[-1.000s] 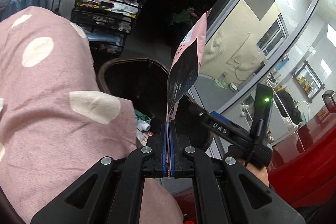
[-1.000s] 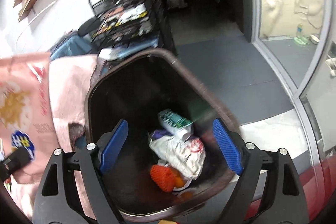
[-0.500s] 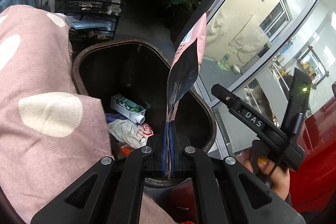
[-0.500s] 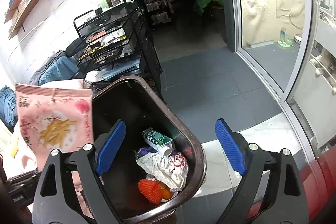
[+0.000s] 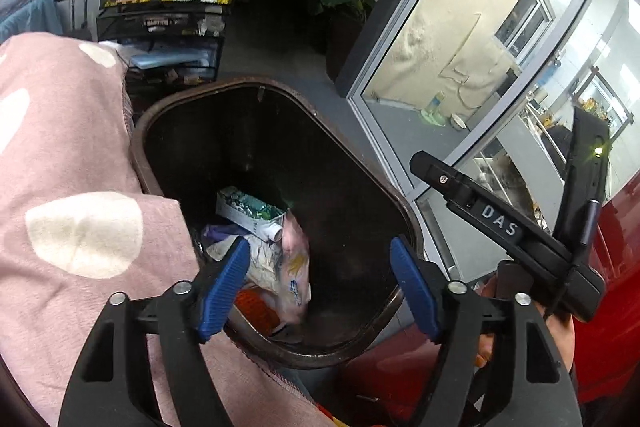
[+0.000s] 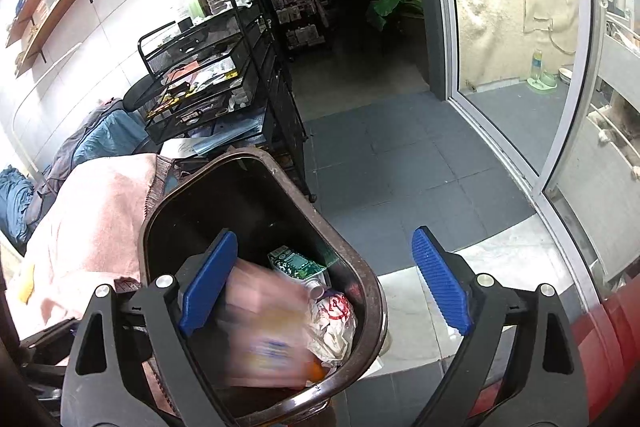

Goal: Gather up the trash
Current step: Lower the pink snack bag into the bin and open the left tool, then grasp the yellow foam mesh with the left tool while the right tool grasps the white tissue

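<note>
1. Trash bin, the dark brown plastic one with the rounded rim, fills the middle of the left wrist view, and the pink printed snack bag lies loose inside it on top of the other rubbish, at lower centre of the frame.
2. Left gripper hangs over the bin with its blue pads spreading apart; nothing sits between them, so the bag is free.
3. Right gripper, at the bottom of its own view, is also widening and holds nothing.
4. Risk: in the right wrist view the pink bag is a blur near the bin's near rim; being light and flat, it could catch on the heap and lean out over the edge.
5. Risk: the bin looks tilted against the pink spotted fabric; a knock from either tool could tip it and spill the green-and-white carton and crumpled white bag.
</note>
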